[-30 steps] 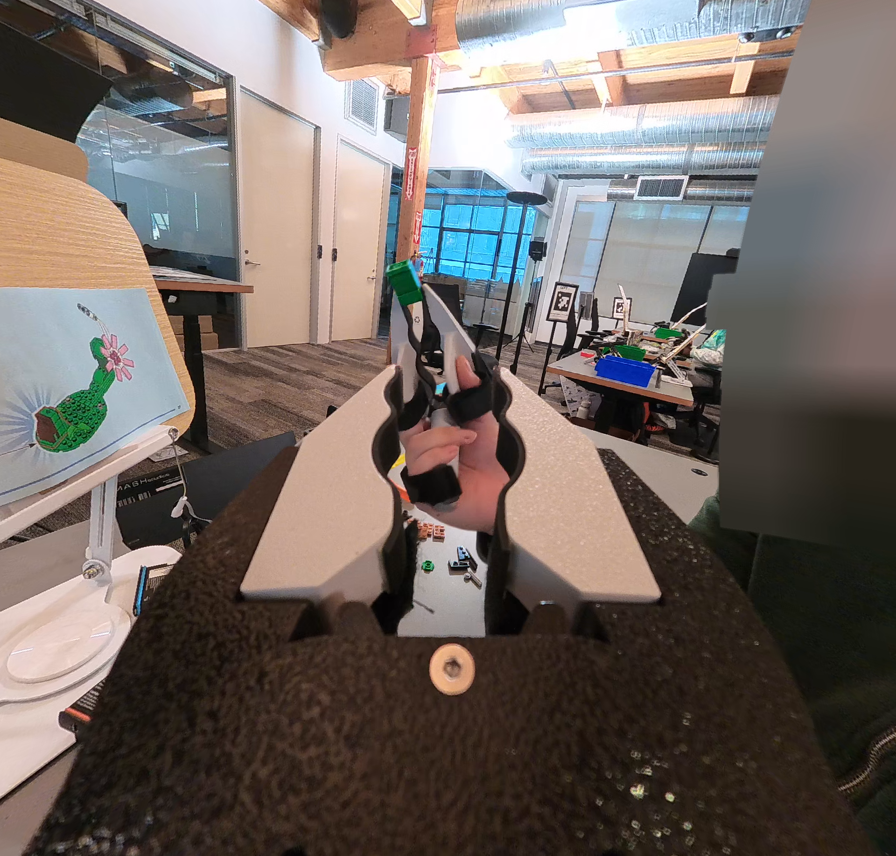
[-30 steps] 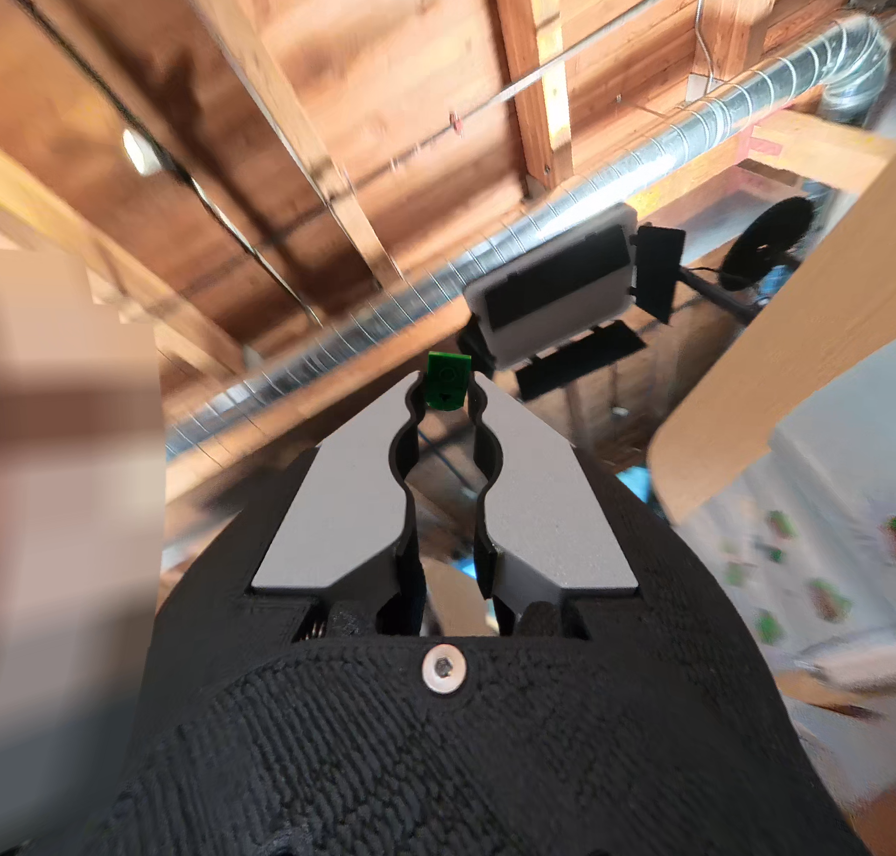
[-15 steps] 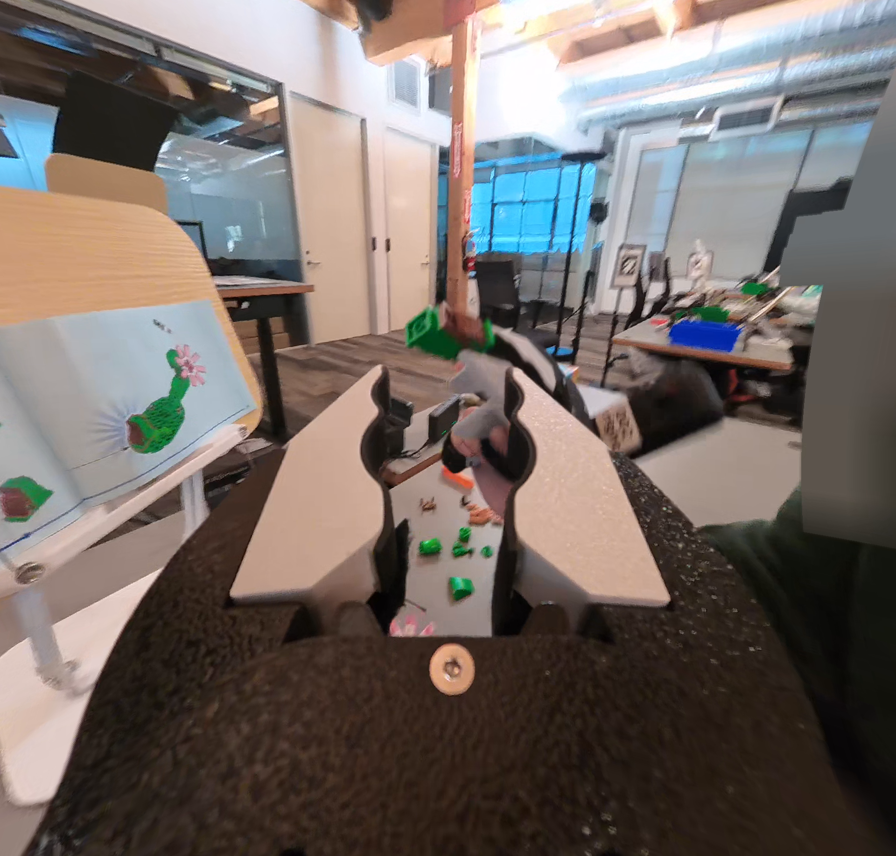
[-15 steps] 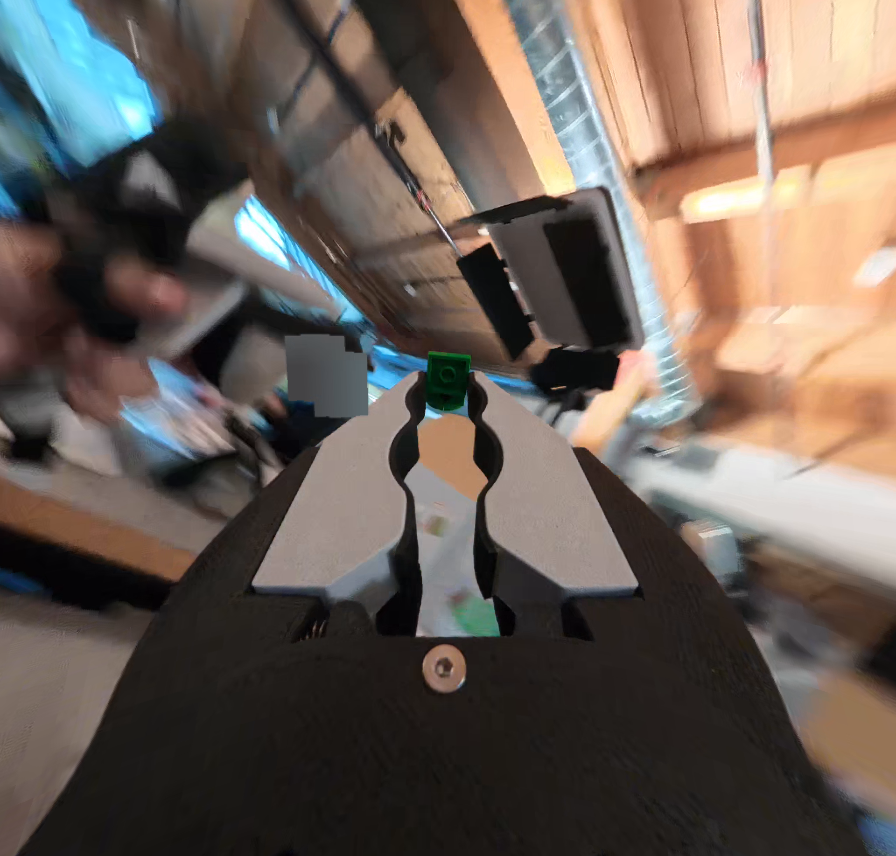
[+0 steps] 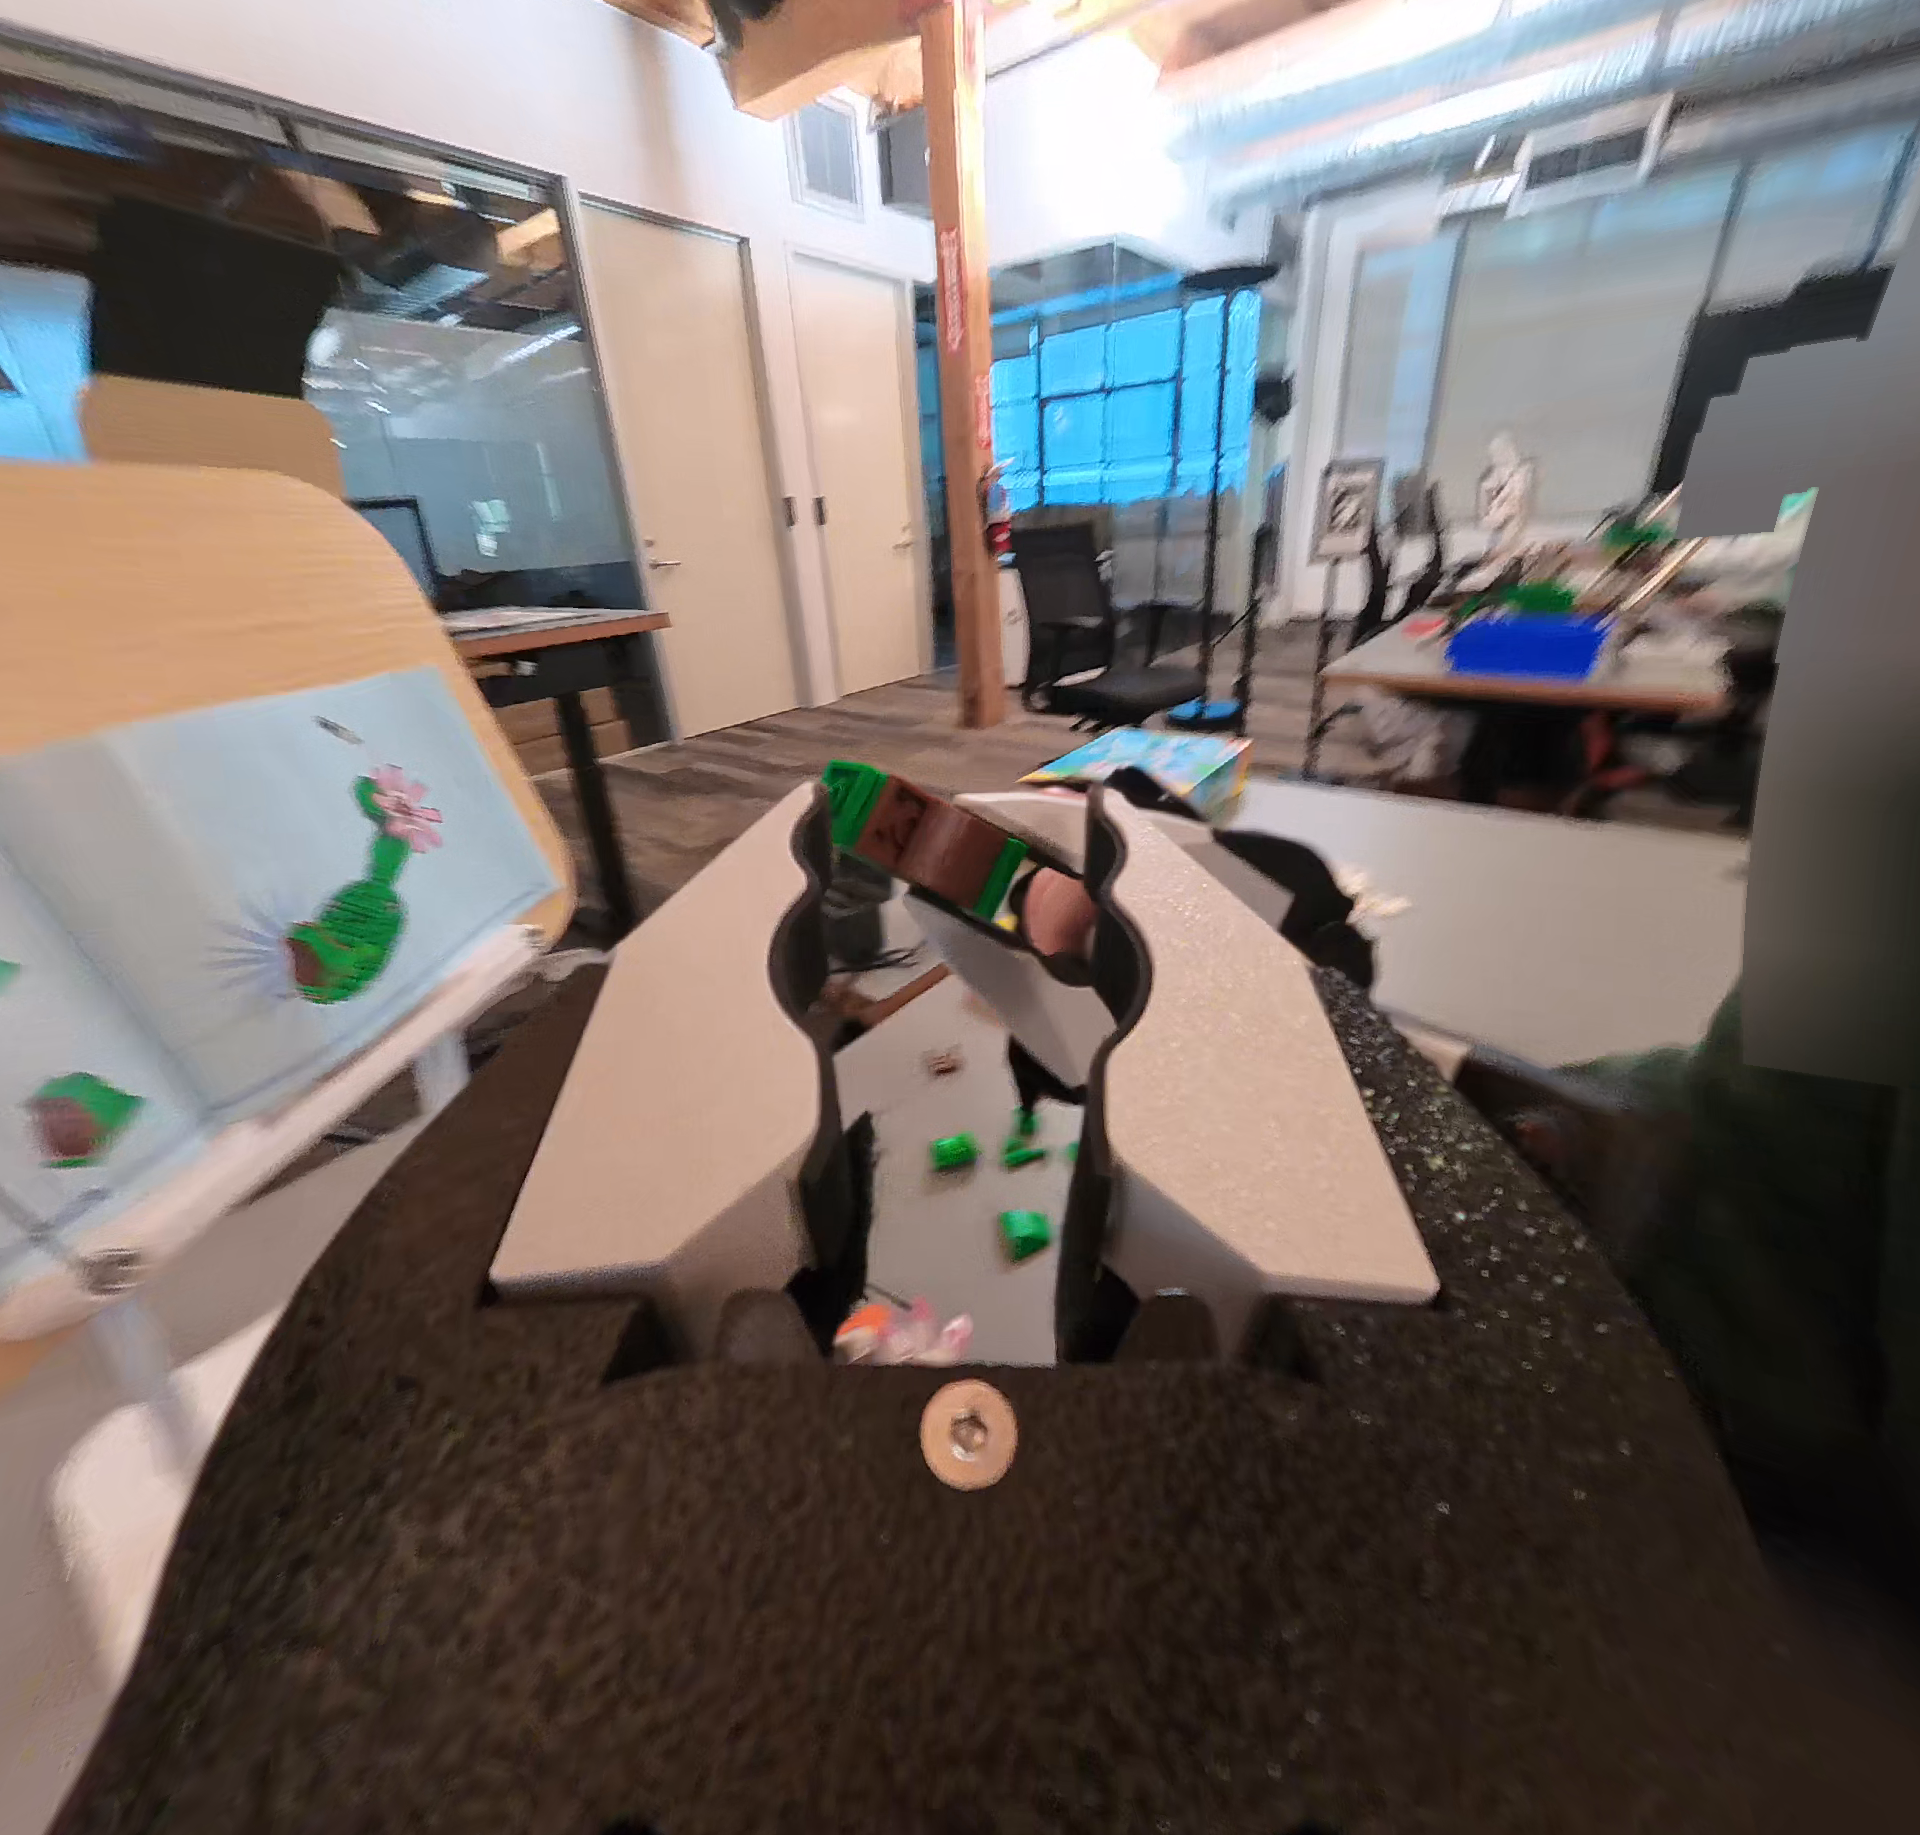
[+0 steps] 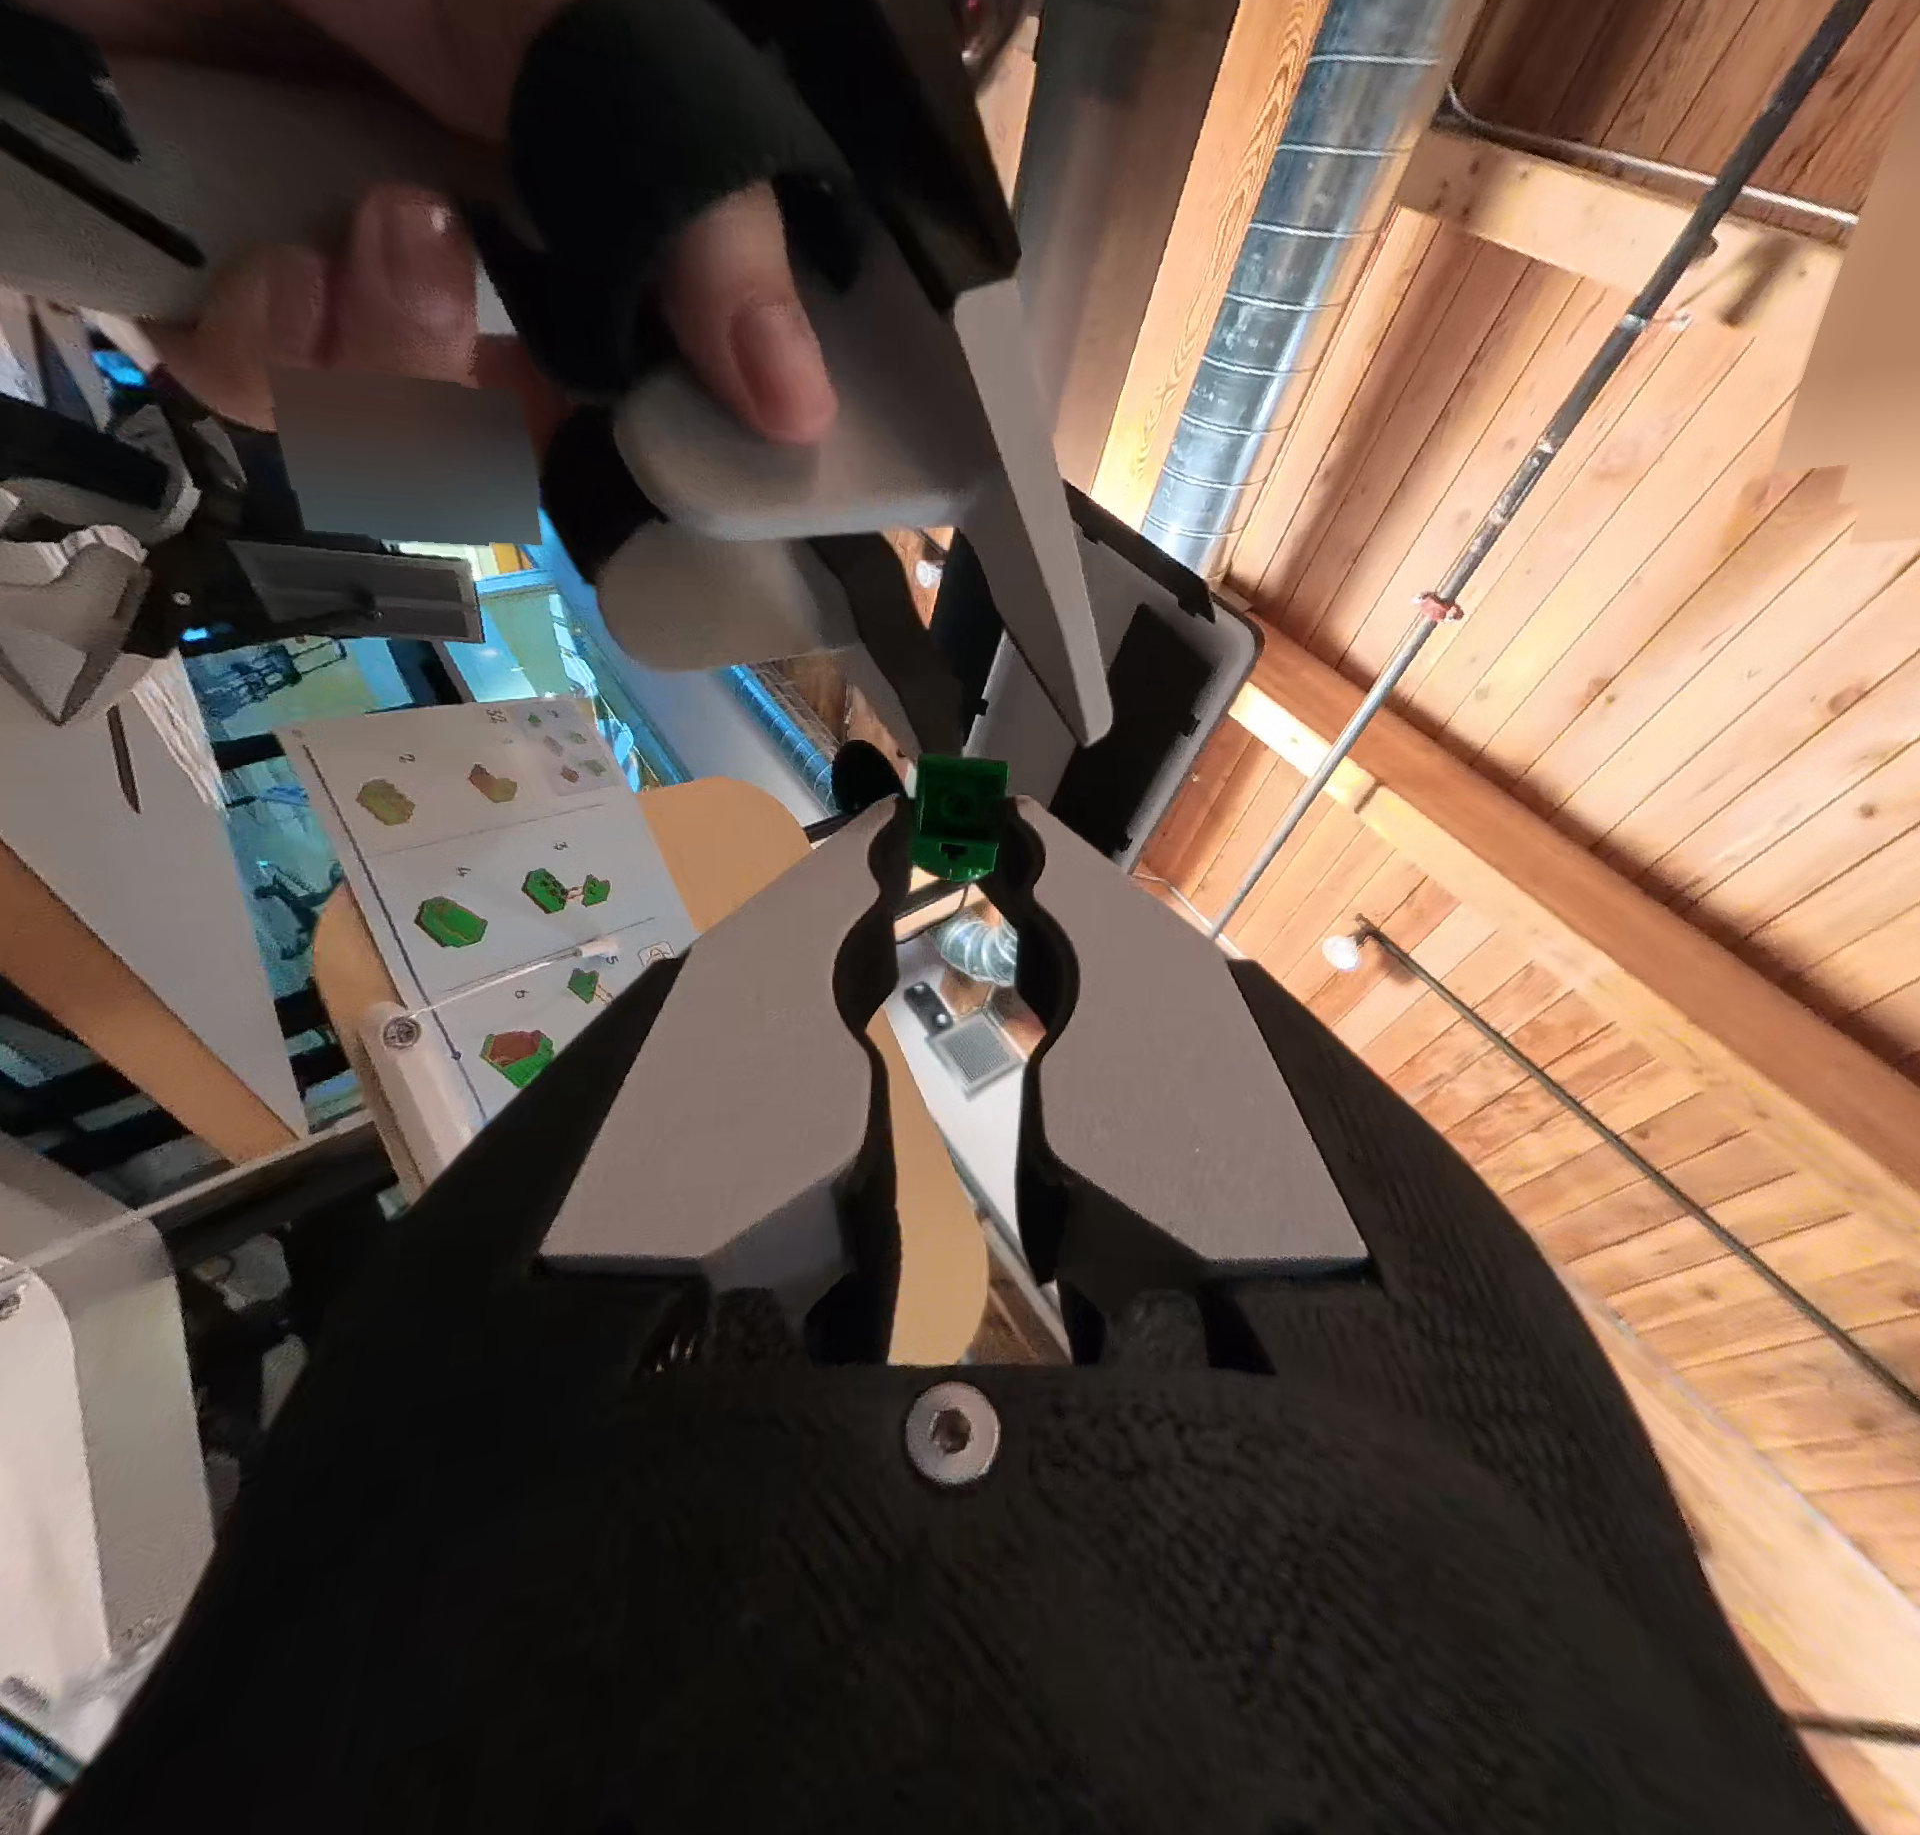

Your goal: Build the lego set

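Observation:
My right gripper [image 6: 958,817] is shut on a small green and brown lego assembly [image 6: 958,811] held at its fingertips. In the left wrist view the same assembly [image 5: 920,838] sits tilted in the air between the tips of my left gripper [image 5: 956,809], with the right gripper's grey fingers [image 5: 1003,970] behind it. My left gripper is open and its jaws stand apart from the assembly. In the right wrist view the left gripper's finger [image 6: 1039,559] and the gloved hand holding it [image 6: 644,175] are just above the piece.
Loose green bricks [image 5: 954,1151] and a pink flower piece [image 5: 914,1333] lie on the grey table [image 5: 1507,933]. The open instruction booklet [image 5: 260,902] stands on a white stand at the left, and also shows in the right wrist view [image 6: 499,850]. A colourful box [image 5: 1143,757] lies farther back. Left and right tips are no more than a few centimetres apart.
The right gripper has swung round with the assembly and brought it down between the left gripper's open tips. The left gripper has tilted down toward the table.

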